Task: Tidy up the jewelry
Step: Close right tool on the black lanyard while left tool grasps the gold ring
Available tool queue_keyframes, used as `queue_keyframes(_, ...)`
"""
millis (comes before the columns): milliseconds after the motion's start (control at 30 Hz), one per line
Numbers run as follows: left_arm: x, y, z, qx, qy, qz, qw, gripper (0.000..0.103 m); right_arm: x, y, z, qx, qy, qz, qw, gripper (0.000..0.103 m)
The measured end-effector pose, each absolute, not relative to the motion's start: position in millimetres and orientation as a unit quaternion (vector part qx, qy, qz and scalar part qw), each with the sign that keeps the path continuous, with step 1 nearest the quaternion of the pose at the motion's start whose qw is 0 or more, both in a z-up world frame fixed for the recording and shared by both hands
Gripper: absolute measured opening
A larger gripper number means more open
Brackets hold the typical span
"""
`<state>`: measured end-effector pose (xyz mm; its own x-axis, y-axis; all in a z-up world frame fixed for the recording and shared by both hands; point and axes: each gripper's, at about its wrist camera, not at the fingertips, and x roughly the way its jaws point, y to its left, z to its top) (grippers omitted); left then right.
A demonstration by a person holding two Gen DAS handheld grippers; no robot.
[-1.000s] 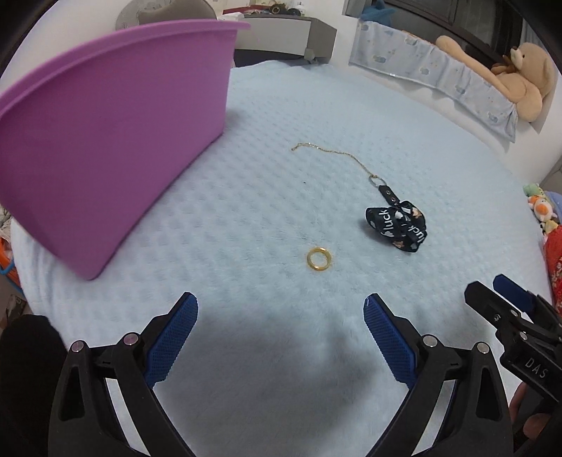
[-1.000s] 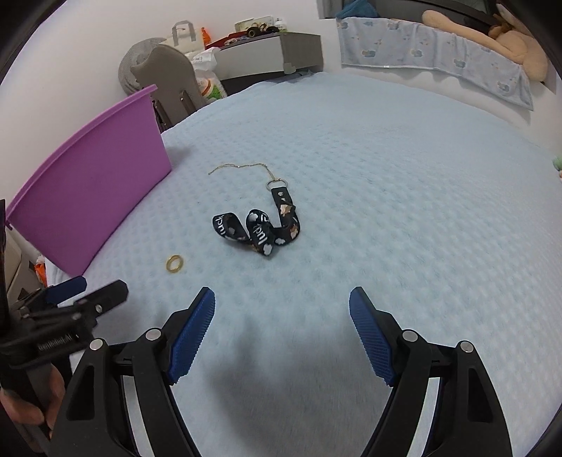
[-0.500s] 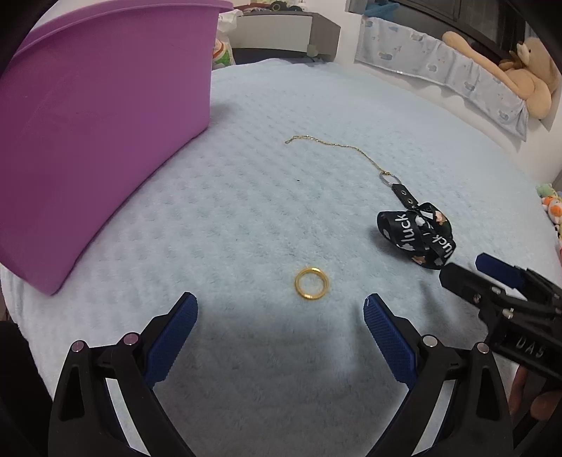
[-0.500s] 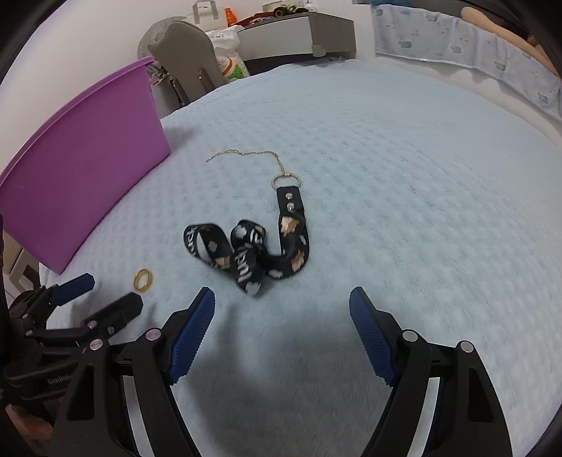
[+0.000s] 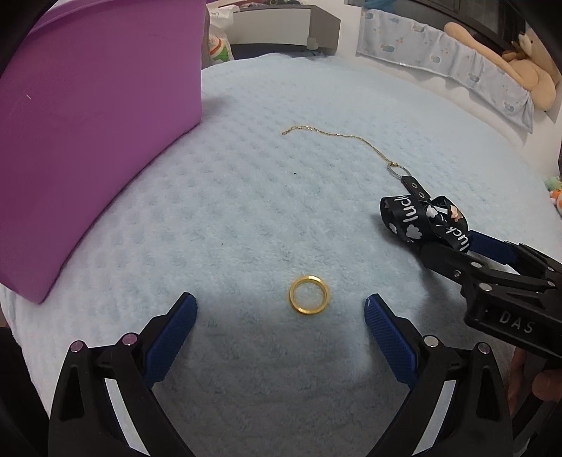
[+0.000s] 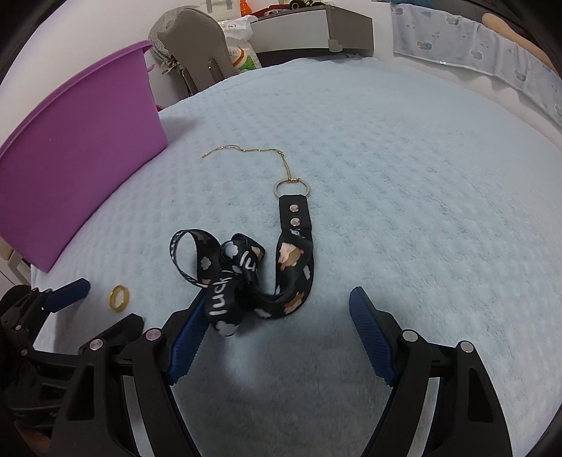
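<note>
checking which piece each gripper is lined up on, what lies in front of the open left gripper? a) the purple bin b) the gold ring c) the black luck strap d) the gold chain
b: the gold ring lies flat on the blue blanket just ahead of the left gripper, between its open fingers' line, untouched.

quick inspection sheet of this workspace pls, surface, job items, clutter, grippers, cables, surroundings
surface: pale blue textured blanket, flat.
job's things: gold ring lying flat; thin gold chain joined to the key ring of a black printed strap, bunched up; purple bin at the blanket's edge.
clutter: nothing seen.
grippers: left gripper open, ring just ahead of its fingers; right gripper open at the strap.
cables: nothing seen.
surroundings: teddy bear, grey chair, low cabinet.
</note>
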<state>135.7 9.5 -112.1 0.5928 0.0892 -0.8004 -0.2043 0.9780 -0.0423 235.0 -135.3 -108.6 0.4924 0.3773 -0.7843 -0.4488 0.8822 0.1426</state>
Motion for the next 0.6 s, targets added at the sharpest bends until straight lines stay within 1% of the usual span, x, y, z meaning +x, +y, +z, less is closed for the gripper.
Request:
queue_keyframes(200,146.8,5.1,-117.9,-0.050,0.449,0.100,0.886,0.096,247.7,-131.2,-110.9,-0.040,0.441,0.236,0.865,0.075)
queue_keyframes(367,148.9,6.3,-119.5,-0.051,0.447,0.100,0.887,0.096,254.8,-122.6,-114.2,-0.064,0.441,0.228,0.865,0.075)
queue_keyframes(433,150.9,4.8,-119.9,-0.045,0.448,0.103,0.887,0.095,256.5,-119.9,-114.6,-0.069,0.441,0.226,0.866,0.075)
queue_keyframes(500,152.0,2.8,-119.9,-0.039,0.447,0.105,0.887,0.092,258.2,-117.8,-114.7,-0.071,0.439,0.225,0.867,0.074)
queue_keyframes(533,151.9,2.2,-119.7,-0.038,0.446,0.103,0.888,0.091,258.2,-117.0,-114.9,-0.073,0.438,0.225,0.867,0.070)
queue_keyframes(567,151.2,2.0,-119.2,-0.038,0.444,0.100,0.890,0.087,257.7,-116.4,-114.6,-0.074,0.437,0.226,0.868,0.067)
queue_keyframes(600,150.5,1.7,-118.4,-0.038,0.442,0.095,0.891,0.079,256.9,-115.9,-113.9,-0.076,0.435,0.225,0.868,0.059)
